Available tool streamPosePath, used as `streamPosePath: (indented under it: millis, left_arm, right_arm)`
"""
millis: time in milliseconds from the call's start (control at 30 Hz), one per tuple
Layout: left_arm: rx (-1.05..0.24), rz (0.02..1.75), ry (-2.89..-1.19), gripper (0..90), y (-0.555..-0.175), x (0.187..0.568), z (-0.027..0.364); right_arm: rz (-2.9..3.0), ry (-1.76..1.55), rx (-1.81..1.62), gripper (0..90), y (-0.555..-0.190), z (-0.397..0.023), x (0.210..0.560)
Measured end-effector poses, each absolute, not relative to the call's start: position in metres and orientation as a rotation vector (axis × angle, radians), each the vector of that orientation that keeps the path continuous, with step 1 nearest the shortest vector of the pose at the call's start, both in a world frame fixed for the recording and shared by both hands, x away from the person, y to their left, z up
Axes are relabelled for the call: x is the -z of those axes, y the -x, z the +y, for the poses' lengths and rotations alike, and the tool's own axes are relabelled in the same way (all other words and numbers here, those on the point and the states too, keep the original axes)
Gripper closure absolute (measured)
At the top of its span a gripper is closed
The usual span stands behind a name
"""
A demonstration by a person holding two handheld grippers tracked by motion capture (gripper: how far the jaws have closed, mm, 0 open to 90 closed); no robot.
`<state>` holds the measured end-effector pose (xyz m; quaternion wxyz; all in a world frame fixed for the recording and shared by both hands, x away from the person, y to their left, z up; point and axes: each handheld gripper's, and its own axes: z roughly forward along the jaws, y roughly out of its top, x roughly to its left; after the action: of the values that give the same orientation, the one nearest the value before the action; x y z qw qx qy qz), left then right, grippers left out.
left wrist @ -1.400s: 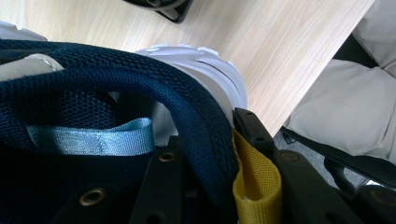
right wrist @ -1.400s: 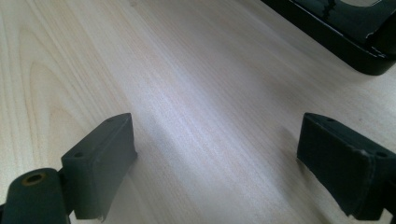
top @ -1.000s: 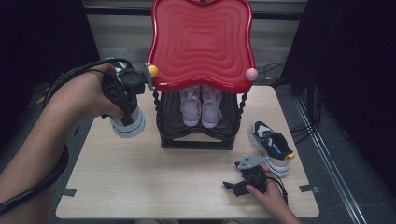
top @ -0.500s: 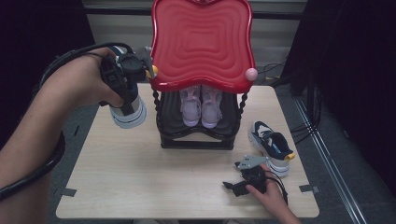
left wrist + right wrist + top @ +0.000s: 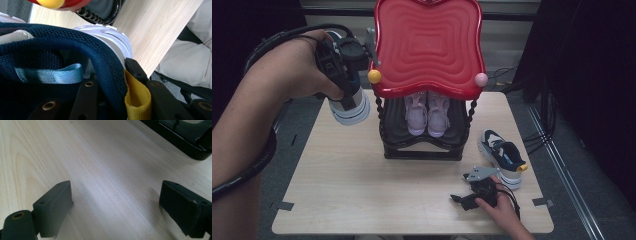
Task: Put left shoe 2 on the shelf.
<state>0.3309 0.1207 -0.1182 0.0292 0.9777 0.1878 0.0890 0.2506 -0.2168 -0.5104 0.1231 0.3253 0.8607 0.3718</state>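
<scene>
At the left of the red-topped rack [image 5: 427,50], in the high view, the left tongs [image 5: 343,65] hold a navy sneaker [image 5: 349,105] with a white sole up in the air. It now hangs higher than it did a second ago, its sole drawn level with the yellow ball [image 5: 374,76] on the red top's rim, where before it hung lower beside the rack's black post. In the left gripper view the left tongs are pinching the sneaker's mesh heel collar [image 5: 105,62], with one black jaw inside the shoe and the other outside against a yellow heel tab [image 5: 136,95]. The grip looks the same as in the earlier frames.

On the rack's lower shelf a pair of pale pink shoes [image 5: 427,110] stands side by side, unmoved. A second navy sneaker [image 5: 504,157] lies on the surface [image 5: 347,185] to the right of the rack, where it lay before. Just in front of it the right tongs [image 5: 472,192] rest low on the surface in the same spot; the right gripper view shows their jaws spread wide with bare wood between them.
</scene>
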Motion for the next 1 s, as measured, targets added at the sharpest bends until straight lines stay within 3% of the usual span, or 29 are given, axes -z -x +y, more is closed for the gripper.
streamPosePath:
  millis: [1000]
  left_arm:
    - [-0.398,0.472,-2.980,73.1,-0.329,0.079,0.081]
  right_arm:
    - [2.510,-0.948,-1.084,10.7,-0.251,-0.217,0.510]
